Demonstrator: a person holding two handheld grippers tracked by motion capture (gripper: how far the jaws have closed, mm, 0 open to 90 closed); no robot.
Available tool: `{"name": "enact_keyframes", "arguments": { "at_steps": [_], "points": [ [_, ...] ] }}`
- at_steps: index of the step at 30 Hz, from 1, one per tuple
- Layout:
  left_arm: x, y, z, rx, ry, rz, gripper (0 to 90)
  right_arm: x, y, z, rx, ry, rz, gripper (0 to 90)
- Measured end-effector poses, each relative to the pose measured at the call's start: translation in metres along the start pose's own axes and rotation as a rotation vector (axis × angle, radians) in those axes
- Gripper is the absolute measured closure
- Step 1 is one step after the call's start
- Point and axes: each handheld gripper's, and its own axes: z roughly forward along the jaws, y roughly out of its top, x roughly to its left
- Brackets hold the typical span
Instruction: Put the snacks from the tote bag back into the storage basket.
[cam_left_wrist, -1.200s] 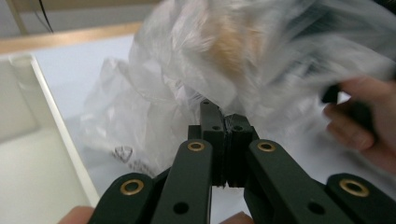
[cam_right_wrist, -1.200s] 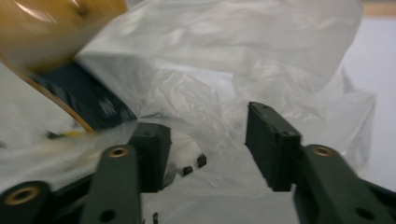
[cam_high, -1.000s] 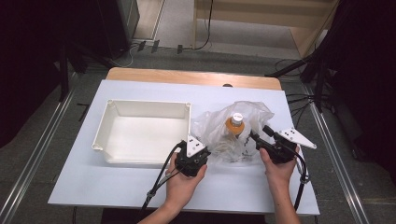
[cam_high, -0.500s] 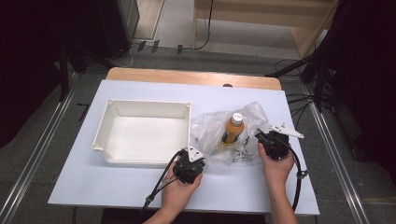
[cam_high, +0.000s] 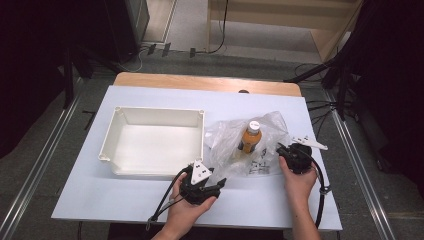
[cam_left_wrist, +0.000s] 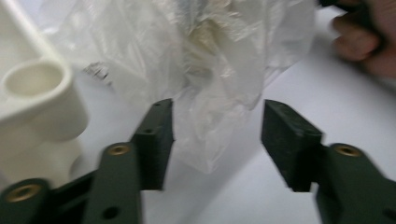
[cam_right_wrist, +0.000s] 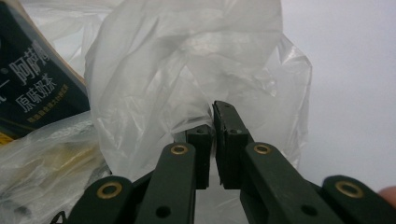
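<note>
Right jaws: closed on a fold of the plastic bag (cam_right_wrist: 187, 88); my right gripper (cam_right_wrist: 213, 140) pinches the film between its pads at the bag's right edge.
Left jaws: they have just been opening and stand apart; my left gripper (cam_left_wrist: 217, 135) has a loose corner of the bag between the pads, not yet pressed.
Step in hand: as I judge it, taking hold of the bag at two sides so the bottle (cam_high: 249, 136) can come out of it.
Technique, left: I should advance until the film lies well inside the pads, then close on a doubled fold; a single thin layer may slip.
Technique, right: I should hold the pinch steady and pull gently, because thin film tears under a jerk.
Bag: clear, thin, crinkled, glossy in the folds; lying on the table (cam_high: 280, 210) just right of the tray (cam_high: 112, 140).
Bottle: upright-looking inside the bag, orange contents, white cap, rigid and smooth.
Dark pack (cam_right_wrist: 32, 88): beside the bag in the right gripper view, printed characters, flat face.
Tray: cream-coloured, hard plastic, rectangular, with round sockets at the corners, empty.
Table: pale, matt, flat sheet.
</note>
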Motion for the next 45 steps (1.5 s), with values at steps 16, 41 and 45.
{"name": "enact_keyframes", "arguments": {
  "at_steps": [16, 41, 45],
  "points": [
    [-0.012, 0.054, -0.006, -0.142, 0.019, -0.016, 29.9, 0.004, -0.003, 0.0, -0.011, 0.008, -0.031, 85.4],
    [0.003, 0.018, 0.035, 0.056, 0.079, -0.004, 90.0, -0.009, -0.001, -0.014, -0.103, 0.11, 0.028, 75.8],
    [0.003, 0.014, 0.04, 0.082, 0.09, -0.001, 90.0, -0.008, 0.004, -0.03, -0.225, 0.163, 0.042, 47.9]
  ]
}}
